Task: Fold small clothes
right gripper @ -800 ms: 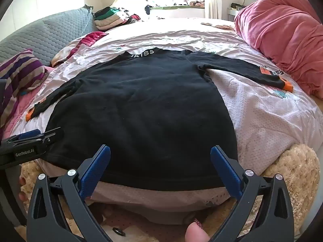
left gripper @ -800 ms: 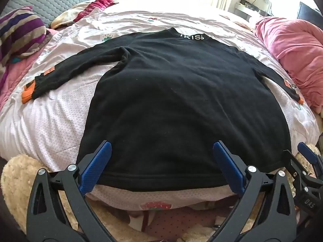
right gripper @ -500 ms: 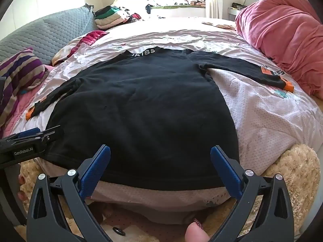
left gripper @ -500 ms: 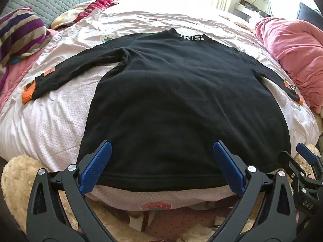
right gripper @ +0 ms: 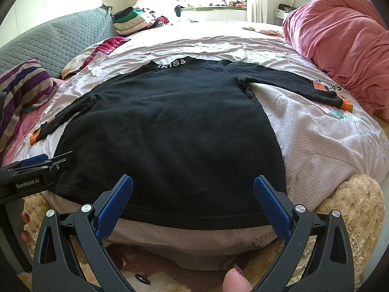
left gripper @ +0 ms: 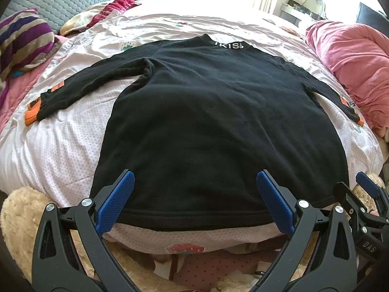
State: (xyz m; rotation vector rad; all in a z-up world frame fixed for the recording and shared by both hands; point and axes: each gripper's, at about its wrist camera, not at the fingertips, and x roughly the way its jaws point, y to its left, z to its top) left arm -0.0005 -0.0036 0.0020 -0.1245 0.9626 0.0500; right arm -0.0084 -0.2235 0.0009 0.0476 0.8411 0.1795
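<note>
Plainly, the black sweater (left gripper: 218,126) lay flat, sleeves outspread, on the white bedspread (left gripper: 48,150), while the left gripper (left gripper: 194,194) and right gripper (right gripper: 193,194) hovered near its hem, both spread wide, grasping nothing.

The far end of the sweater's (left gripper: 218,126) left sleeve (right gripper: 60,119) was foreshortened in the right wrist view. The folded clothes (right gripper: 131,22) were too small to be identified.
</note>
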